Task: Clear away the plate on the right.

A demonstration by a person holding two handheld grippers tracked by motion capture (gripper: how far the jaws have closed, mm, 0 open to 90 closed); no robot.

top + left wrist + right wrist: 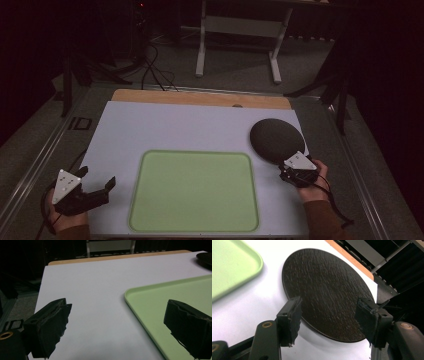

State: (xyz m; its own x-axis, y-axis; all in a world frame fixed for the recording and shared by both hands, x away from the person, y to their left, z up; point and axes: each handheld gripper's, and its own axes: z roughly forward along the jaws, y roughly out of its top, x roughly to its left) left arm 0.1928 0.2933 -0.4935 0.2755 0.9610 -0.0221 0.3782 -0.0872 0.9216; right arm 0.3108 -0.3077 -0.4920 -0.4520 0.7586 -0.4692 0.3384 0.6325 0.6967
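Observation:
A dark round plate (276, 139) with a wood-grain surface lies flat on the white table sheet (190, 125) at the right. My right gripper (292, 169) is at the plate's near rim. In the right gripper view its jaws stand wide apart just above the plate (324, 287), and the right gripper (329, 301) is open, pressing on nothing. A pale green tray (195, 192) lies empty at the front centre. My left gripper (97, 176) rests open at the front left, and the left gripper (118, 303) faces the tray's (175, 297) left corner.
A wooden strip (200, 97) runs along the table's far edge. Beyond it stand a white table frame (240, 30) and dark cables (155, 70) on the grey floor. Metal rails (45, 155) flank the table.

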